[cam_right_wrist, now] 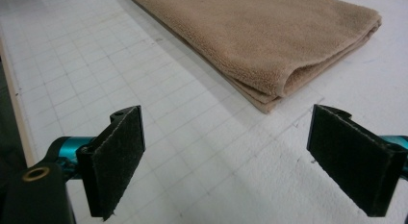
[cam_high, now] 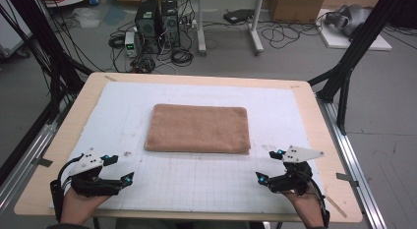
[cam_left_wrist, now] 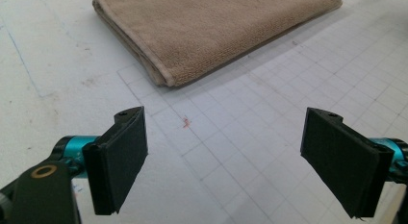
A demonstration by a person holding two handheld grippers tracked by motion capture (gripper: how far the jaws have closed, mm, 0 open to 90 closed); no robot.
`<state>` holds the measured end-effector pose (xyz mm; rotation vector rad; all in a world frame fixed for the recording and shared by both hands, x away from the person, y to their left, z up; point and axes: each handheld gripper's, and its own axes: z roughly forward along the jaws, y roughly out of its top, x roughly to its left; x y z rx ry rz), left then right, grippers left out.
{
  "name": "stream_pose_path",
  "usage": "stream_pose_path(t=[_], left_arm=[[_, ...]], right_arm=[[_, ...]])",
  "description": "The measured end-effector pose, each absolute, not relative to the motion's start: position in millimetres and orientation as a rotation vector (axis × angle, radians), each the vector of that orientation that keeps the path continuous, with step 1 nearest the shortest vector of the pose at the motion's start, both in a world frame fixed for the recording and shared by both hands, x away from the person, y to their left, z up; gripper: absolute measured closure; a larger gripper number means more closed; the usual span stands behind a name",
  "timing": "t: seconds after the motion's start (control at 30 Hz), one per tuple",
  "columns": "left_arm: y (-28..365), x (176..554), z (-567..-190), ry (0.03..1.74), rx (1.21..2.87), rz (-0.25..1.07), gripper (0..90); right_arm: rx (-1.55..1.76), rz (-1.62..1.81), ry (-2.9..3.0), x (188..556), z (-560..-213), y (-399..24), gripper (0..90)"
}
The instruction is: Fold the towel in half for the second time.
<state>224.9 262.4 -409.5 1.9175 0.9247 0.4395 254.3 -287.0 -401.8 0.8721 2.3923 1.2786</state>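
Observation:
A folded tan towel [cam_high: 198, 128] lies flat in the middle of the white gridded mat [cam_high: 206, 182]. My left gripper [cam_high: 119, 169] rests near the front left of the mat, open, nothing between its jaws. The towel's near left corner [cam_left_wrist: 166, 80] lies ahead of it, a short gap away. My right gripper [cam_high: 269, 166] sits at the front right, also open and empty. Its view shows the towel's folded right corner [cam_right_wrist: 272, 96] just beyond the jaws. Both grippers stay clear of the towel.
The mat covers a wooden table [cam_high: 59, 140] with rounded corners. Black frame posts [cam_high: 344, 71] stand at both sides. Beyond the far edge, computer towers [cam_high: 157, 25] and cables lie on the floor. A small red mark [cam_left_wrist: 185, 121] dots the mat.

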Motion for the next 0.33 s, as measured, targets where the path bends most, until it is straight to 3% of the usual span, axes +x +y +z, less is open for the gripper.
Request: stream_pose_path(t=[0.33], left_arm=[[265.1,219.7,-416.1,0.937,1.909,0.429,15.9]], right_arm=[[0.855,1.277,2.389,246.5,-406.0,-286.5,12.0]])
